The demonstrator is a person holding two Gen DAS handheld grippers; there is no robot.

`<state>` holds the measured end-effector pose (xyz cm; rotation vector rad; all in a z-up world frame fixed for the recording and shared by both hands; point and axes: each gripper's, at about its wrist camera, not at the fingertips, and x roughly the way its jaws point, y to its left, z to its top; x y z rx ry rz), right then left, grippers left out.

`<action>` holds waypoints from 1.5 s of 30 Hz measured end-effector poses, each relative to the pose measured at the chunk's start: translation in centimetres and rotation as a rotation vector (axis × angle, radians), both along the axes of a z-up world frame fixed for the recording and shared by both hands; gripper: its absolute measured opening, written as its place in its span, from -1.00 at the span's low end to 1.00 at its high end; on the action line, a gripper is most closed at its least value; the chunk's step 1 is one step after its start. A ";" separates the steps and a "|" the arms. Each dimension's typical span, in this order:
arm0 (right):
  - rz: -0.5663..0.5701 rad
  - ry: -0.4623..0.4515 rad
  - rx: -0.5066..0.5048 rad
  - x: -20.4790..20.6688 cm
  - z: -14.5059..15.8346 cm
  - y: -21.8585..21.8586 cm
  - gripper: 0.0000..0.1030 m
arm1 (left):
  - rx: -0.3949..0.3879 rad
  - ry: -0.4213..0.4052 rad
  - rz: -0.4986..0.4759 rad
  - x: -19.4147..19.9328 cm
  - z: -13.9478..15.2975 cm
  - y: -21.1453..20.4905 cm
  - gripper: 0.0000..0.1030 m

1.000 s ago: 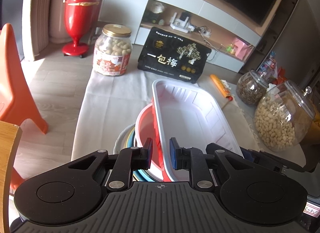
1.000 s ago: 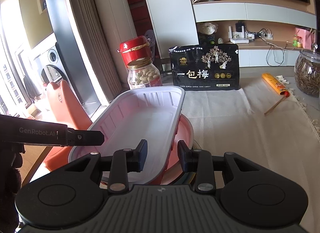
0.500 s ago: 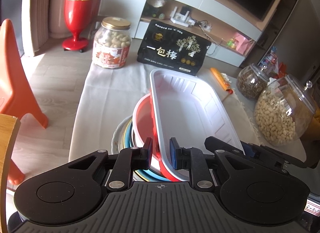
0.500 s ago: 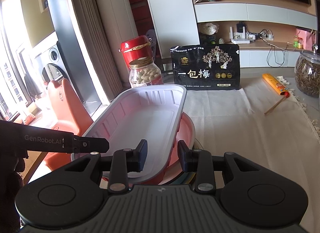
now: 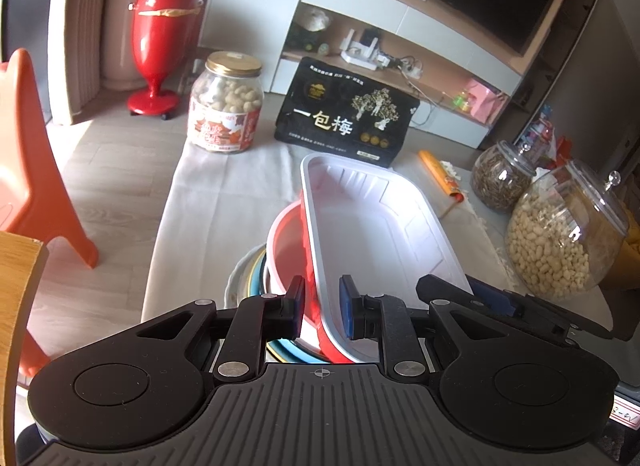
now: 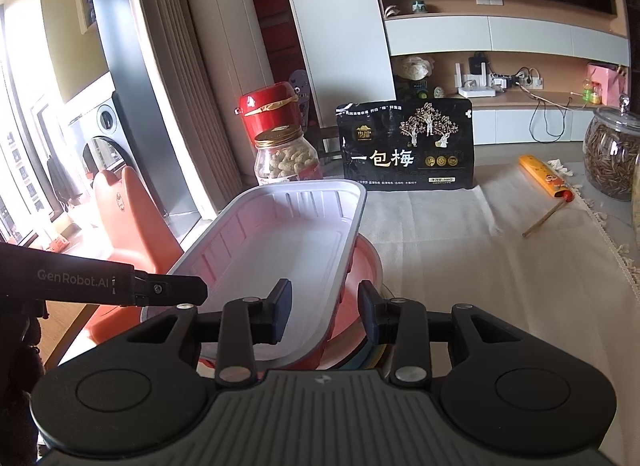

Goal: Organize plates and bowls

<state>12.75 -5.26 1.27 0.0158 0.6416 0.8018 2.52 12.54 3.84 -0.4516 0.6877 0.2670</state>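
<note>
Now right gripper (image 6: 325,312) jaws, just opening, release the white oval tray (image 6: 280,250); left gripper (image 5: 320,312), pinching tray rim, should settle it level on red bowl (image 5: 288,250).

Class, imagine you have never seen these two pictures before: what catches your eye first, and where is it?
First, the long white tray lying tilted on the red bowl atop a stack of plates, near the cloth's front edge. Behind it stands a black snack bag beside a gold-lidded peanut jar. The left gripper grips the tray's rim; the right gripper has just been opening around the opposite rim.
</note>
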 end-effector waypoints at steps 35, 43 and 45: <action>-0.026 0.009 -0.154 -7.7 -2.3 -10.3 1.00 | 0.226 0.054 0.101 -9.3 -2.7 -15.5 -0.66; -0.018 0.012 -0.158 -7.8 -2.1 -10.2 1.00 | 0.216 0.067 0.089 -9.4 -2.8 -15.5 -0.66; -0.017 0.015 -0.157 -7.7 -2.2 -10.2 1.00 | 0.214 0.068 0.088 -9.5 -2.8 -15.5 -0.66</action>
